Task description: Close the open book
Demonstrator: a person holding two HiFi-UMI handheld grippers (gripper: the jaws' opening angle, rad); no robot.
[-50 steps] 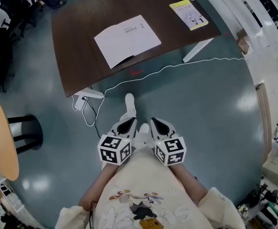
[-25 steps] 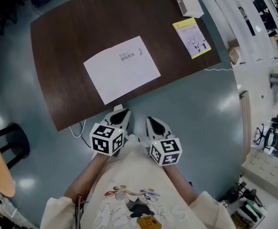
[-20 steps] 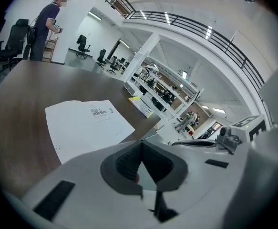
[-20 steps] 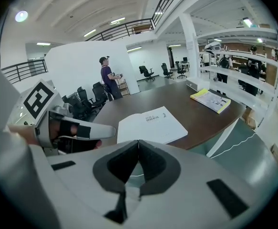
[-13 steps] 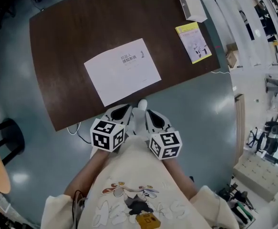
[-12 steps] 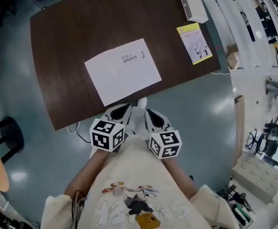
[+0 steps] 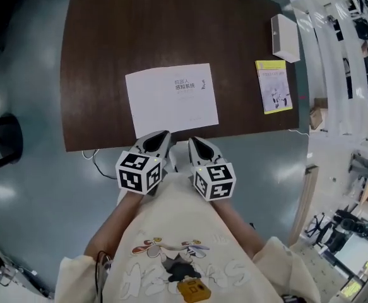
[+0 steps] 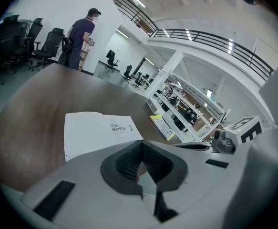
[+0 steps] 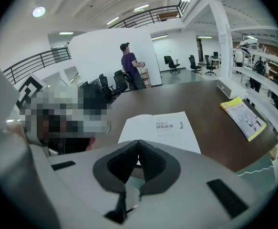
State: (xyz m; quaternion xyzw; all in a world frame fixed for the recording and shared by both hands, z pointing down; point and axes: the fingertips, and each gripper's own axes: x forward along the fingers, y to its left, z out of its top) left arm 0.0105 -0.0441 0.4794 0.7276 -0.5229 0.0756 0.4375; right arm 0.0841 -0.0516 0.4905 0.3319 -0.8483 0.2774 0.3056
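White pages: the open book [image 7: 171,100] lies flat on the dark table [image 7: 95,55], long side crossways, just ahead of my left gripper [image 7: 161,135] and right gripper [image 7: 192,141], both closed, empty; the left seems marginally nearer.

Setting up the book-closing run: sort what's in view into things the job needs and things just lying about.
Belongs to the job:
- white book, lying open on the table
- left gripper and right gripper, both shut and empty, at the table's near edge

Just lying about:
- yellow booklet
- white box
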